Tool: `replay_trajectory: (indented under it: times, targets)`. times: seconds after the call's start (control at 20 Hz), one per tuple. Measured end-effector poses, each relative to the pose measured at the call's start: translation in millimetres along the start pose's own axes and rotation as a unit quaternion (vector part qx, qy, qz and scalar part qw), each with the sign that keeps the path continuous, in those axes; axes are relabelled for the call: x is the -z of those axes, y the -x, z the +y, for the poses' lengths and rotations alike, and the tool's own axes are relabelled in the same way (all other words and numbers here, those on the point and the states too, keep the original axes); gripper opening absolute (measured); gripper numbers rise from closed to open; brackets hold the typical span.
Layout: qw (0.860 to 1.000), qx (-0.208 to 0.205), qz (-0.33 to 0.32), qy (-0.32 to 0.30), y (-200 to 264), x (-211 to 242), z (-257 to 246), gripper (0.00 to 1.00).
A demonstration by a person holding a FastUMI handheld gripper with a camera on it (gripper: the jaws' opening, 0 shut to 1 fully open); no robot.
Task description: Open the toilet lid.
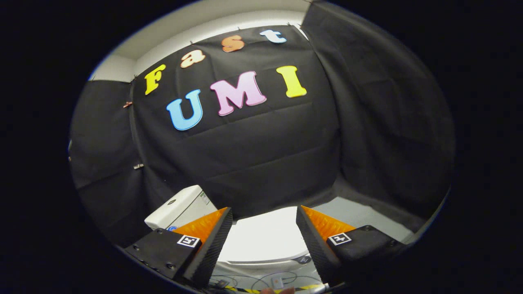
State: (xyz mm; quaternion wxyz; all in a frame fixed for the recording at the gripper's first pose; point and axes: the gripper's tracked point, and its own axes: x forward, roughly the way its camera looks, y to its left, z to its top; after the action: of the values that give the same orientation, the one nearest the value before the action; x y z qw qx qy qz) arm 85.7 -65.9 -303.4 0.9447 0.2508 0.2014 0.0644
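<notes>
Your gripper (264,226) fingers stand apart with nothing between them, and each one covers part of the toilet lid (265,237), so you see only the lid's middle stretch in the gap. The glare washes out the lid's surface, and whether it sits fully closed is hard to tell. The left finger hides the lower end of the white tank (179,208). Below the lid, the cables (261,281) and small objects on the floor are too small to identify.

Black cloth wall (253,163) behind; thin cables (261,281) on floor (small connector (277,281) among them), striped tape (304,288) beside
</notes>
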Motion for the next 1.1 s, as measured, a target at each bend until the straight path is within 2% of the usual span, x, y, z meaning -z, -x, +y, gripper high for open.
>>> replay_trajectory:
  times: [0.1, 0.25, 0.5, 0.7, 0.95, 1.1]
  targets:
    - [0.997, -0.002, 0.041, -0.063, -11.8, 31.4, -25.8, 0.98]
    - [0.983, -0.017, 0.096, -0.154, -20.8, 78.0, -56.1, 0.98]
    - [0.958, -0.013, 0.176, -0.224, -36.2, 164.7, -114.5, 0.98]
    - [0.938, -0.003, 0.24, -0.251, -52.4, 232.6, -152.5, 0.98]
    - [0.923, 0.002, 0.261, -0.284, -76.0, 272.3, -172.3, 0.98]
    - [0.923, 0.006, 0.232, -0.308, -93.2, 278.1, -188.5, 0.96]
